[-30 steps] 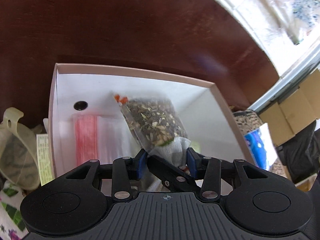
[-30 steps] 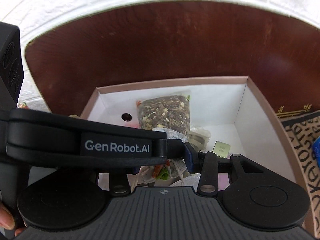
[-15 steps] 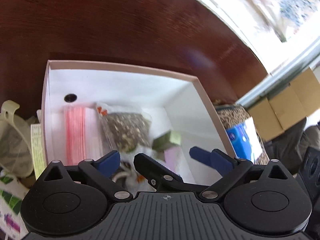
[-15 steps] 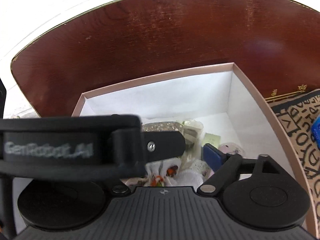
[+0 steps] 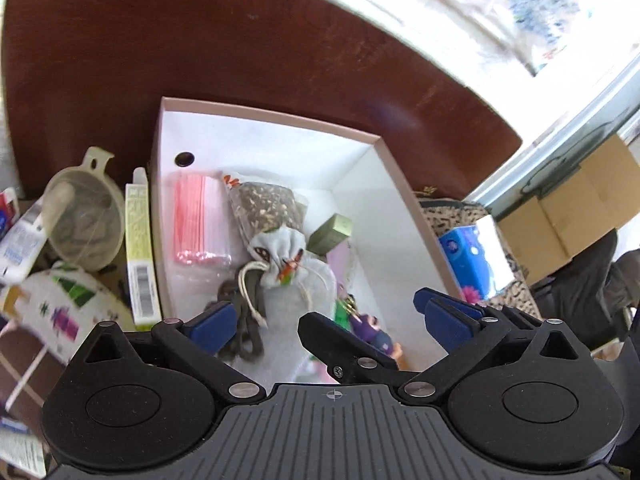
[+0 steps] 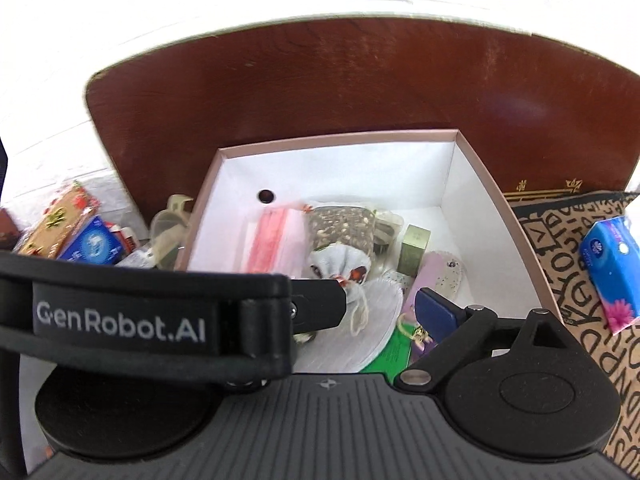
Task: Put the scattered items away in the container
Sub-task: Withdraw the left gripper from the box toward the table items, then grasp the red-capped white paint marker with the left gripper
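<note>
Both grippers clear of the box after a drop, free to fetch the next stray item.

The dark wooden worktop [image 5: 200,48] carries the white box [image 5: 360,184], and inside it lie the pink zip bags [image 5: 198,216], the seed packet [image 5: 264,204] and the grey drawstring pouch [image 5: 286,256] resting against that packet, all well below the rim. The left gripper [image 5: 324,316] and the right gripper [image 6: 408,308] have just been opening; their jaws stand wide with nothing between the pads. Loose things remain outside: the strainer [image 5: 82,220] and the slim carton [image 5: 138,248] just beside the box's left wall, and the blue tissue pack [image 6: 610,268] on the patterned bag to its right. Best judged: keep the jaws wide, lift clear of the rim before swinging sideways, and let each hand take its own side.
</note>
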The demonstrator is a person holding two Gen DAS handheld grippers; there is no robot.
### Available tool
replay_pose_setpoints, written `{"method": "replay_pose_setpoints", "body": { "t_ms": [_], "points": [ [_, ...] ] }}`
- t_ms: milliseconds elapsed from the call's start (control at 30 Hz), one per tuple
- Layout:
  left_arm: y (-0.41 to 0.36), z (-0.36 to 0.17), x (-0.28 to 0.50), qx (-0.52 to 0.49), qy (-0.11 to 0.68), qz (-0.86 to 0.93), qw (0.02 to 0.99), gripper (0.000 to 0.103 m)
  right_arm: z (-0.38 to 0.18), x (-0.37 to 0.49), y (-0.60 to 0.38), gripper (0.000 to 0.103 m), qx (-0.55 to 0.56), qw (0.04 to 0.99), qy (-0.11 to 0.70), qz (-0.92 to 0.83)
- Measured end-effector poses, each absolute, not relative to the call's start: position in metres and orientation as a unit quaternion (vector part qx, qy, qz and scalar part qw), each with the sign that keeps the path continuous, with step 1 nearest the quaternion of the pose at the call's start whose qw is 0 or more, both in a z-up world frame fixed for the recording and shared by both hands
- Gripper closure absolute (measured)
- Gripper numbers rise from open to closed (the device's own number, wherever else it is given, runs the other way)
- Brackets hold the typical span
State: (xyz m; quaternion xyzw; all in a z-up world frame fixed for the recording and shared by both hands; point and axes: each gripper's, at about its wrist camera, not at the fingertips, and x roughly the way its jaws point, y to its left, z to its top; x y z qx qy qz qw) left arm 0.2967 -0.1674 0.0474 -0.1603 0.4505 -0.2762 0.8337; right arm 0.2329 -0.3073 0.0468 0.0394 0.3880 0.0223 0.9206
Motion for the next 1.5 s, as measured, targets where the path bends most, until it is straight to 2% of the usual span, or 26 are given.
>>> {"method": "replay_pose_setpoints", "body": {
  "t_ms": [300, 567, 867, 1133, 1333, 1433, 1500],
  "points": [
    [-0.142, 0.079, 0.216, -0.137, 0.400, -0.261, 0.868, 0.000, 0.078, 0.170, -0.284, 0.007, 0.021, 0.938, 0.345, 0.039],
    [-0.109, 0.080, 0.140, -0.125, 0.350, -0.232, 0.899, 0.000, 0.080, 0.107, -0.249, 0.007, 0.008, 0.950, 0.308, 0.049],
    [-0.079, 0.048, 0.074, -0.122, 0.323, -0.218, 0.913, 0.000, 0.055, 0.048, -0.215, 0.007, -0.001, 0.959, 0.274, 0.065],
    [-0.058, -0.012, 0.043, -0.107, 0.343, -0.183, 0.915, 0.000, -0.002, 0.018, -0.188, 0.007, 0.009, 0.956, 0.282, 0.080],
    [-0.040, -0.055, 0.055, -0.122, 0.392, -0.160, 0.898, 0.000, -0.047, 0.018, -0.171, 0.014, 0.018, 0.944, 0.314, 0.100],
    [-0.034, -0.067, 0.065, -0.130, 0.408, -0.146, 0.892, 0.001, -0.057, 0.023, -0.164, 0.021, -0.005, 0.943, 0.321, 0.093],
    [-0.030, -0.071, 0.071, -0.140, 0.413, -0.144, 0.888, 0.003, -0.062, 0.029, -0.164, 0.031, -0.016, 0.941, 0.328, 0.086]
  ]
}}
